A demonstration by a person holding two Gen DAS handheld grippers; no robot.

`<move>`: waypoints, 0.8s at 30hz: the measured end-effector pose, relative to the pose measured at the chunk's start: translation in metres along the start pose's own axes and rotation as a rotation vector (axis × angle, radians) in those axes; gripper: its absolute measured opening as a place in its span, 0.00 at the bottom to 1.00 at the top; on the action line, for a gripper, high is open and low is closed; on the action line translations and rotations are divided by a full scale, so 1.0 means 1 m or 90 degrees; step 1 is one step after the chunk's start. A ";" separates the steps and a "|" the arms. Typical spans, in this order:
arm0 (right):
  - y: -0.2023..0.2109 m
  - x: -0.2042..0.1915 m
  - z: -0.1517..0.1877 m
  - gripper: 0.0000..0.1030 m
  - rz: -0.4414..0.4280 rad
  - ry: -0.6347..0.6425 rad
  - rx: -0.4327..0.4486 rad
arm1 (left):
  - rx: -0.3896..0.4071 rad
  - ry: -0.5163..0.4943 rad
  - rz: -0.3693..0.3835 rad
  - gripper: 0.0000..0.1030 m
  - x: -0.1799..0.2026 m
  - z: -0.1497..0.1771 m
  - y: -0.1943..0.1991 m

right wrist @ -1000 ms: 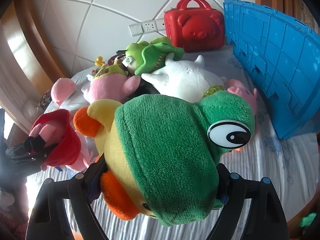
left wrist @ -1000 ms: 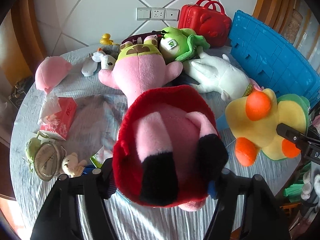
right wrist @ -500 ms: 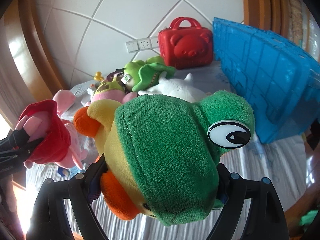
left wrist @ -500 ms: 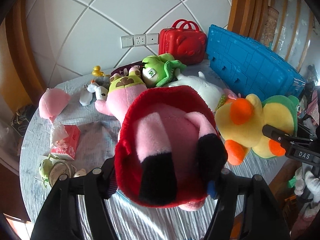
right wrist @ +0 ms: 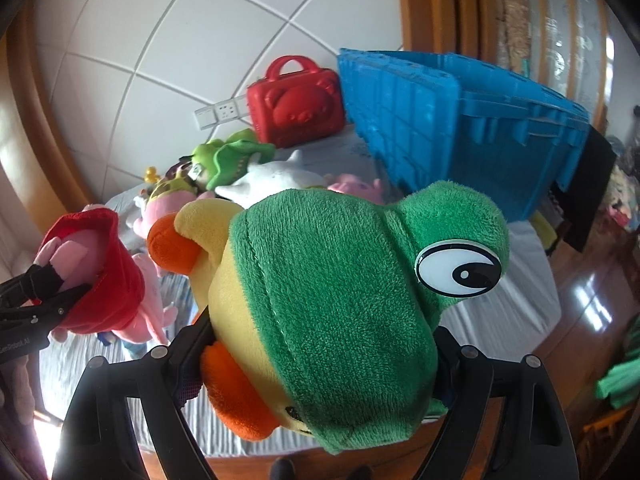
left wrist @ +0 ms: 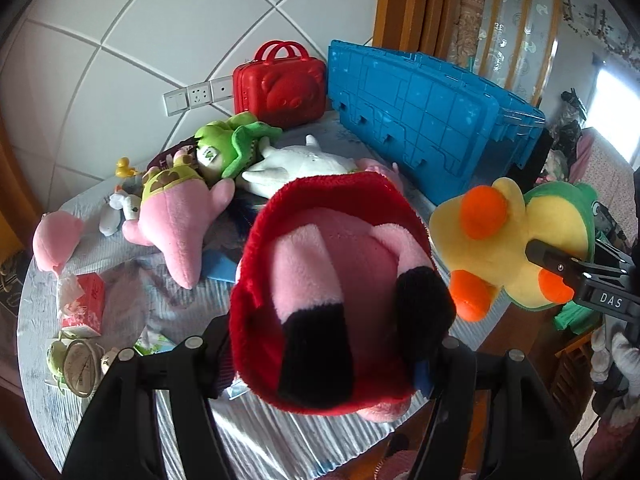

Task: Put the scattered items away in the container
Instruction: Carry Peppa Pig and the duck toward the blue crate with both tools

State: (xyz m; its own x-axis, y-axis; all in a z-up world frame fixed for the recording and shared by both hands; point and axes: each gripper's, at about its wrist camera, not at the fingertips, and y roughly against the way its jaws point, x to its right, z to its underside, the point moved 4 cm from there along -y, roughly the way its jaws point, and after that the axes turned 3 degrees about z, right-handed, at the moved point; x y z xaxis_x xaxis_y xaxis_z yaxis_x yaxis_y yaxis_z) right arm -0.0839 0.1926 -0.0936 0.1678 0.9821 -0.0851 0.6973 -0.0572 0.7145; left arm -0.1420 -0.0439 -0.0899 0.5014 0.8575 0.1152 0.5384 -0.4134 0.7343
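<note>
The left gripper (left wrist: 324,356) is clamped on a pink plush in a red dress (left wrist: 340,292), feet toward the camera, held up above the near edge of the round table (left wrist: 280,440). Beside it the right gripper (right wrist: 320,360) squeezes a yellow duck plush with a green frog hood (right wrist: 340,300), also lifted clear of the cloth; from the left wrist view that duck hangs between the red-dressed toy and the blue crate (left wrist: 432,128). The crate stands at the table's far right side, its lid flap raised toward the toys, and neither held toy is in it. Just this side of the crate lie a white plush (left wrist: 304,162) and a small pink one (right wrist: 356,186). Left of those sprawl a big pink plush in a yellow cap (left wrist: 176,208) and a green plush (left wrist: 232,144). Behind them, touching the crate's far corner, stands a red bear case (left wrist: 280,88). Far left of the crate sit a tissue pack (left wrist: 82,300) and a pink plush (left wrist: 54,240).
</note>
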 end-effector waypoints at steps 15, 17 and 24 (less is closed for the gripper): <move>0.057 0.147 0.011 0.84 0.010 -0.001 0.043 | 0.020 -0.013 0.012 0.64 0.165 -0.007 -0.010; 0.062 0.164 0.012 0.84 0.011 0.004 0.047 | 0.023 -0.014 0.012 0.64 0.184 -0.007 -0.011; 0.077 0.217 0.018 0.84 0.015 0.007 0.051 | 0.023 -0.027 0.009 0.64 0.236 -0.009 -0.018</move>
State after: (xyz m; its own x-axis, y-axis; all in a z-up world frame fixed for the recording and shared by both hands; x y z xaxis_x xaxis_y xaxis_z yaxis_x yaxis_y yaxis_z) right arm 0.0185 0.3981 -0.0694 0.1777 0.9822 -0.0605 0.7472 -0.0947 0.6579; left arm -0.0391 0.1689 -0.0699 0.5369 0.8381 0.0964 0.5552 -0.4370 0.7077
